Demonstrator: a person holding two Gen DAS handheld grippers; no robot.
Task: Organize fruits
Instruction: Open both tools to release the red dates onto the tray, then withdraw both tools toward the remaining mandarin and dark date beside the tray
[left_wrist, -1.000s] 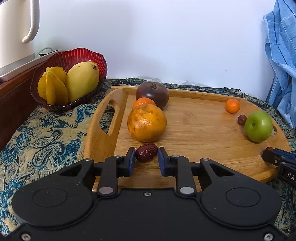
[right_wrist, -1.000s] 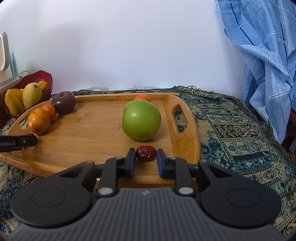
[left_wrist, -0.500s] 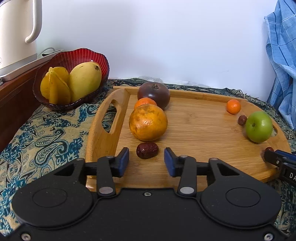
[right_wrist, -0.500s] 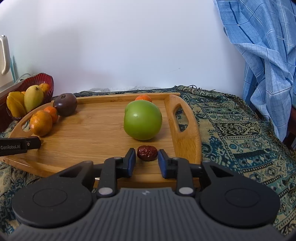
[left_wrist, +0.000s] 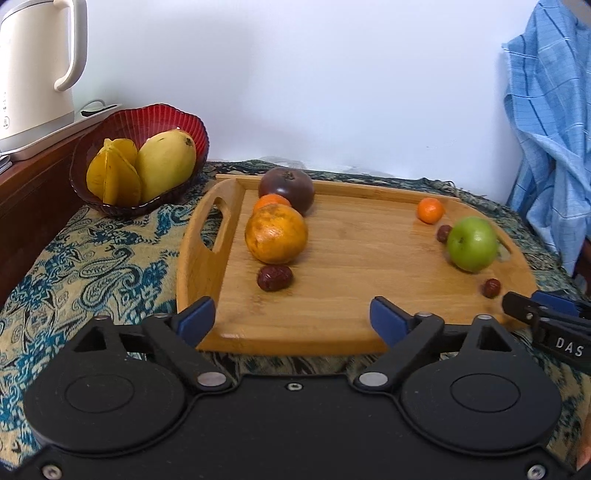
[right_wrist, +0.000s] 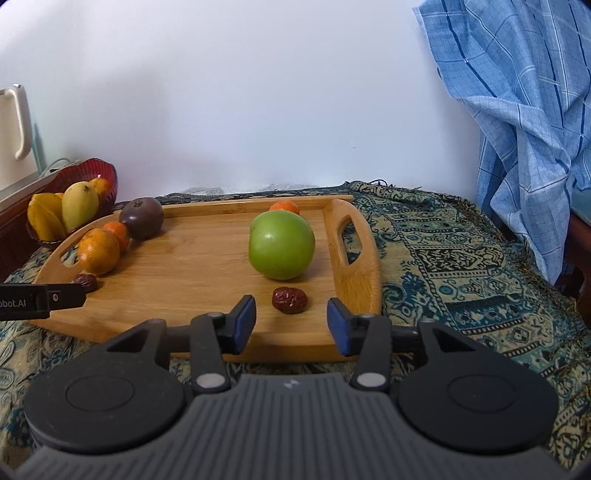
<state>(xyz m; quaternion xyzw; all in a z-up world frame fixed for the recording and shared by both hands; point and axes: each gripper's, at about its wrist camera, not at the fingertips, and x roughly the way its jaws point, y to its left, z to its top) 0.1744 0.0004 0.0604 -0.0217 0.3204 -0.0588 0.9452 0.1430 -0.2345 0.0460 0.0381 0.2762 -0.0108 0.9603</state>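
Note:
A wooden tray (left_wrist: 369, 280) (right_wrist: 192, 266) lies on the patterned cloth. At its left end stand a dark purple fruit (left_wrist: 286, 190), a small orange (left_wrist: 271, 201), a big orange (left_wrist: 276, 233) and a red date (left_wrist: 274, 277). At its right end stand a green apple (right_wrist: 281, 245), a small orange (right_wrist: 284, 206) and a red date (right_wrist: 290, 300). My left gripper (left_wrist: 291, 319) is open and empty, just short of the left date. My right gripper (right_wrist: 291, 325) is open and empty, just short of the right date.
A red bowl (left_wrist: 147, 122) with a mango (left_wrist: 166, 164) and a starfruit (left_wrist: 114, 177) stands left of the tray. A white kettle (left_wrist: 37, 70) sits on a shelf behind it. A blue checked cloth (right_wrist: 517, 110) hangs at the right.
Both grippers let go of their dates and opened wide. Both have drawn back from the tray; each date now lies on the tray.

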